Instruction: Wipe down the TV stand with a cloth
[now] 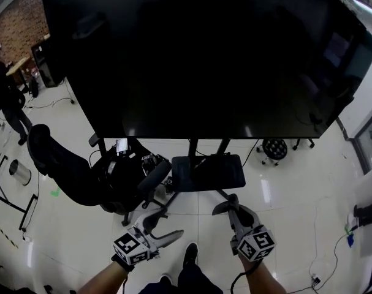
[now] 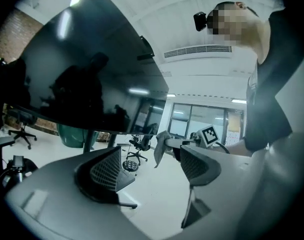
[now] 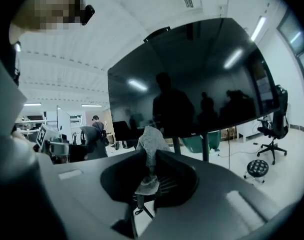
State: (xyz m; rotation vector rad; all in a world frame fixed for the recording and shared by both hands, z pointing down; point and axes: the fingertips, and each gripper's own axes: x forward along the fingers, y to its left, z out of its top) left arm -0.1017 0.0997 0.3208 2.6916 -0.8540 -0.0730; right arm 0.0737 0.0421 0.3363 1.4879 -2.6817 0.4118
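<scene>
While facing the TV stand [image 1: 208, 171] at 12 o'clock, pinches grey cloth [image 3: 150, 140] in right gripper [image 1: 233, 206]; holds left gripper [image 1: 168, 222] spread, empty.

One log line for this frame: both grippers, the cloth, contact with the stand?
left gripper: open, empty | right gripper: shut on cloth | TV stand: cloth not touching it

My grey cloth [image 3: 150, 140] sticks up crumpled, pinched between the jaws of my right gripper [image 3: 149, 156], close to the dark TV stand [image 1: 208, 171], low by its shelf.
</scene>
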